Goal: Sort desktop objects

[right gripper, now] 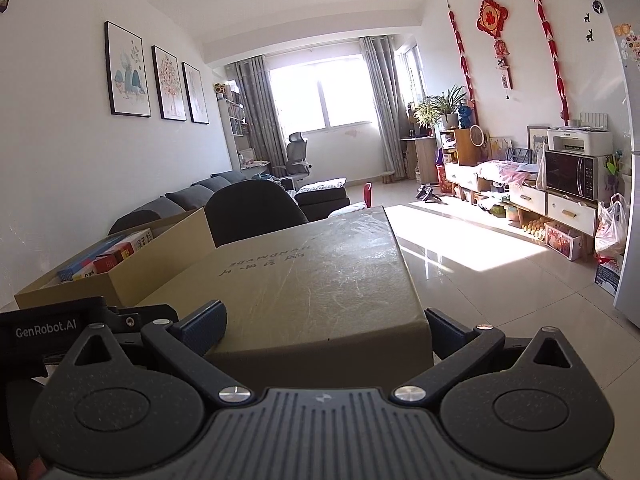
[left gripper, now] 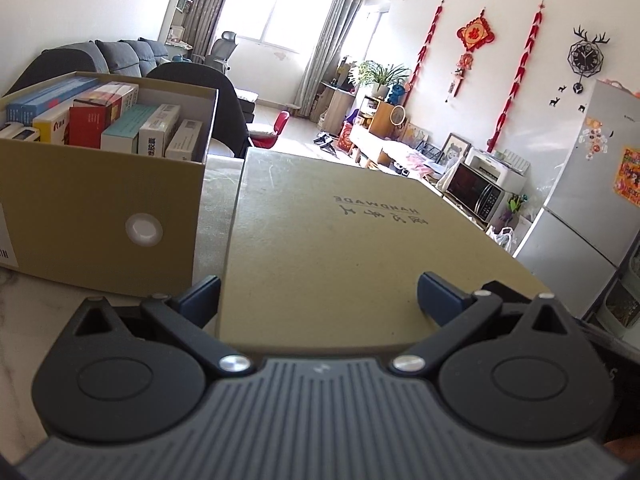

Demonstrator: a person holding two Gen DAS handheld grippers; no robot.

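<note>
Left wrist view: fills most of its middle with a tan cardboard lid (left gripper: 340, 240), lying flat on the desk (left gripper: 24, 320) just to the right of an open carton (left gripper: 100, 208). Seems parked there to keep the carton's mouth free. Fits equally a lid just set aside and a lid waiting to go back on.

Left of the frame: holds the task's things, a row of small packs (left gripper: 120, 120) standing on edge inside the carton, spines up, packed tight, probably so each can be read and pulled. Shows no loose object on the visible desk.

Bottom of the frame: left gripper (left gripper: 320, 300) released, fingers wide apart, one just outside the lid's near left corner, the other over its top. Looks like a straddle of the corner, not a clamp.

Right wrist view: much the same at the near right corner, right gripper (right gripper: 326, 328) spread and clutching nothing, lid (right gripper: 312, 272) between the fingers, carton (right gripper: 132, 276) at middle left.

Hidden or unclear: the carton's floor, its far-left end (cut off by the frame), and the lid's underside. Cannot tell whether the lid is hollow or caps a second box. Print on the lid reads upside down; pack labels too small to read.
</note>
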